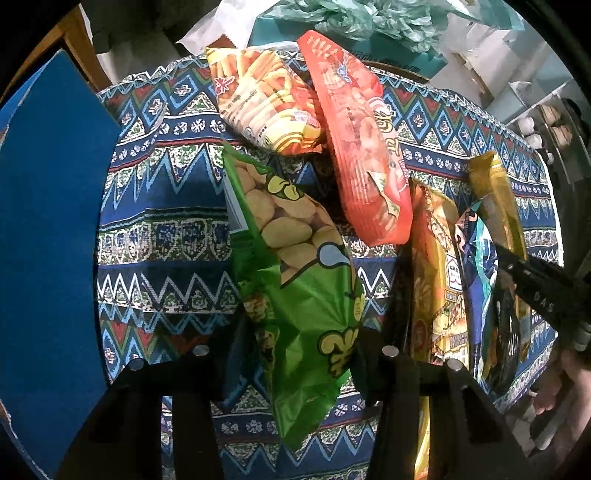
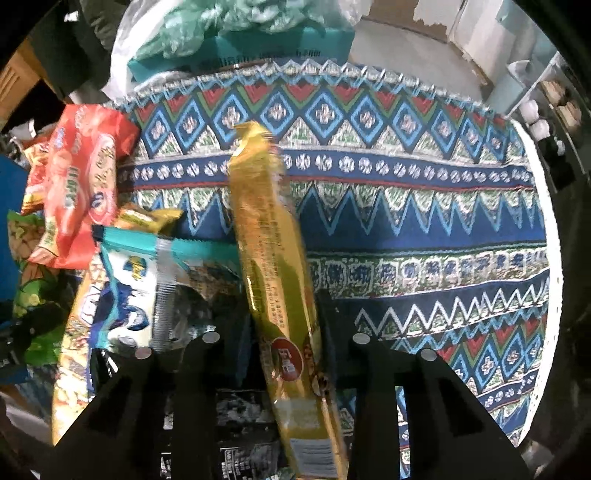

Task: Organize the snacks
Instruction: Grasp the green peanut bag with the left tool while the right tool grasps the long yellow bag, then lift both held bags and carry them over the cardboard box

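My left gripper [image 1: 295, 354] was clamped on the green snack bag [image 1: 295, 266], which filled the centre of the left wrist view and hung between my two black fingers [image 1: 236, 354]; above it, in the upper middle of the frame, the yellow fries bag [image 1: 269, 103] lay touching the red shrimp-ring bag [image 1: 365, 147] on the patterned tablecloth [image 1: 162, 206]; a blue panel [image 1: 51, 221] took the whole left edge; at the right of the frame the long gold packet [image 1: 495, 192] stood beside a yellow bag [image 1: 436, 266] and a teal-and-white bag [image 1: 476, 251]. In the right wrist view my right gripper [image 2: 284, 343] had closed on that gold packet [image 2: 273, 236], running up the middle of the frame, blurred; the teal-and-white bag [image 2: 136, 280] sat just left of it at centre left, and the red bag [image 2: 81, 177] in the upper left; the green bag [image 2: 33, 266] showed at the left edge; teal plastic [image 2: 236, 33] was bunched along the top.
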A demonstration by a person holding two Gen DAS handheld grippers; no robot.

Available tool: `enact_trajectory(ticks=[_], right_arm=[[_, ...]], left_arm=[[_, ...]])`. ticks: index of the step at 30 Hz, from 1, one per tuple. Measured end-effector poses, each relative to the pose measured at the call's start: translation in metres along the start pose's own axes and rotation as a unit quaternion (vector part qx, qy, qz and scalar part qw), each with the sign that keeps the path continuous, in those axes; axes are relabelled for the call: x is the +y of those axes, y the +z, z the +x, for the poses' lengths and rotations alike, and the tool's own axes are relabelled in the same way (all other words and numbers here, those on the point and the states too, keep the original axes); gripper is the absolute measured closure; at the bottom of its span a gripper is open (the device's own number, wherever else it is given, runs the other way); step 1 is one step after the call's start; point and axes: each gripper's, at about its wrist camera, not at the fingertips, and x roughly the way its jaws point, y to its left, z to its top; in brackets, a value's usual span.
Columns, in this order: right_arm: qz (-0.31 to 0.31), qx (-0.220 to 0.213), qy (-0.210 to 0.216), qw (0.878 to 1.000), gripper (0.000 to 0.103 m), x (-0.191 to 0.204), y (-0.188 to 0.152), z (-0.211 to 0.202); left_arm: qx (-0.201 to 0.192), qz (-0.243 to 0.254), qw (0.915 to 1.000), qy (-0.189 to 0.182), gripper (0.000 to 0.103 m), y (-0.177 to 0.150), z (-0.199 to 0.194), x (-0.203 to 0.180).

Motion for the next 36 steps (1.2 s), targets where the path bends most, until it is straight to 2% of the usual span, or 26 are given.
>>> enact_trajectory(ticks=[9, 20, 36], right_arm=[[0.019, -0.028, 0.034, 0.999, 0.074, 0.002, 0.002, -0.031], [0.025, -0.052, 0.058, 0.997, 0.076, 0.002, -0.023, -0.090], [0.003, -0.086, 0.097, 0.992, 0.076, 0.041, -0.038, -0.138]], left_arm=[[-0.024, 0.008, 0.9997, -0.005, 0.057, -0.012, -0.035, 0.003], [-0.060, 0.024, 0.9979, 0.000, 0.057, -0.018, -0.068, 0.000], [-0.110, 0.024, 0.9936, -0.005, 0.057, -0.037, -0.129, 0.020]])
